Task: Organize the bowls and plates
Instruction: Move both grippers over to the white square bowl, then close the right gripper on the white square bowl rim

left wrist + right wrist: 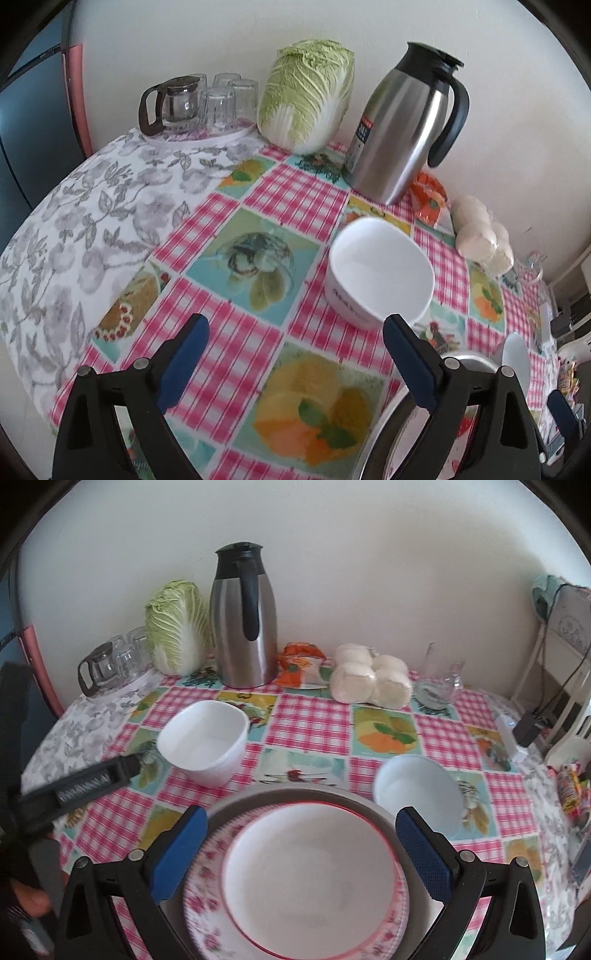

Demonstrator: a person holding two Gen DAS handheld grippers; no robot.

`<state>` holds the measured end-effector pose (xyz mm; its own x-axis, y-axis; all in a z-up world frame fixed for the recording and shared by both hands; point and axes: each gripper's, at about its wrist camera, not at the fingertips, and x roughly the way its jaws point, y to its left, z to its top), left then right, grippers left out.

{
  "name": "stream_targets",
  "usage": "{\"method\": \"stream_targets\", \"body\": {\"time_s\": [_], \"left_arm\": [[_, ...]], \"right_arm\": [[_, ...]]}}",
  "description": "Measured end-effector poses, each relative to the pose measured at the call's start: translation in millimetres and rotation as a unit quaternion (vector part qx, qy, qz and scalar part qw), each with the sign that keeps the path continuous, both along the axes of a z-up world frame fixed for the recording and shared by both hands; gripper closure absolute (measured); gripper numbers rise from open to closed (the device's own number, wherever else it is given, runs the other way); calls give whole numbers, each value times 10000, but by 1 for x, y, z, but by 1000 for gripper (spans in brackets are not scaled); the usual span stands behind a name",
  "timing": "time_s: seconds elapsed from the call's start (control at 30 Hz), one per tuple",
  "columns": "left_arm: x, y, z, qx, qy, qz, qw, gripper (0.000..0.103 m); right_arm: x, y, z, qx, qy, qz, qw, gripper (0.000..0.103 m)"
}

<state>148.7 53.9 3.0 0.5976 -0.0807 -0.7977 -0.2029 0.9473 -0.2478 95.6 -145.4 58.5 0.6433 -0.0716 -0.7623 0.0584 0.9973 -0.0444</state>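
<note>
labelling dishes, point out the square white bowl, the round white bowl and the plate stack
square white bowl [207,738], right wrist view, inner floor
round white bowl [417,794], right wrist view, inside
plate stack [310,878], right wrist view, top plate's centre

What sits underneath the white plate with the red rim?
The white red-rimmed plate rests on a pink floral plate, which lies on a larger grey plate. Only their rims show; anything more beneath is covered.
</note>
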Motion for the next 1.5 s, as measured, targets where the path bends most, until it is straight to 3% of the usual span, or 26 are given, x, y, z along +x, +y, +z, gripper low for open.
{"method": "stream_targets", "body": {"time_s": [0.13, 0.27, 0.4, 0.47, 0.57, 0.7, 0.77, 0.93, 1.17, 1.3, 1.5], "left_arm": [[12, 6, -4, -221, 72, -120, 9997, 8], [25, 6, -7, -104, 143, -201, 9996, 8], [36, 9, -15, -353, 201, -241, 9989, 8], [42, 10, -18, -505, 226, -261, 9981, 10], [52, 12, -22, -653, 274, -246, 9972, 24], [63, 16, -30, -911, 360, -232, 9949, 31], [68, 16, -34, -1024, 393, -273, 9936, 40], [77, 14, -41, -1159, 428, -369, 9916, 55], [88, 4, -51, -1294, 495, -528, 9890, 80], [90, -1, -52, -1251, 481, -526, 9896, 85], [93, -4, -53, -1159, 479, -513, 9908, 85]], "right_arm": [[23, 6, 5, 466, 168, -35, 9988, 0], [53, 13, 13, 749, 360, -112, 9965, 0], [83, 15, 14, 910, 567, -268, 9939, 16], [97, 15, 9, 972, 696, -348, 9922, 18], [113, 13, -2, 1105, 951, -473, 9882, 26], [127, 20, -14, 984, 1157, -480, 9872, 33], [133, 22, -21, 984, 1265, -515, 9857, 34], [147, 27, -40, 850, 1466, -536, 9841, 56], [161, 29, -67, 856, 1695, -569, 9802, 76], [166, 33, -78, 782, 1799, -548, 9790, 89], [172, 35, -89, 778, 1892, -575, 9772, 93]]}}
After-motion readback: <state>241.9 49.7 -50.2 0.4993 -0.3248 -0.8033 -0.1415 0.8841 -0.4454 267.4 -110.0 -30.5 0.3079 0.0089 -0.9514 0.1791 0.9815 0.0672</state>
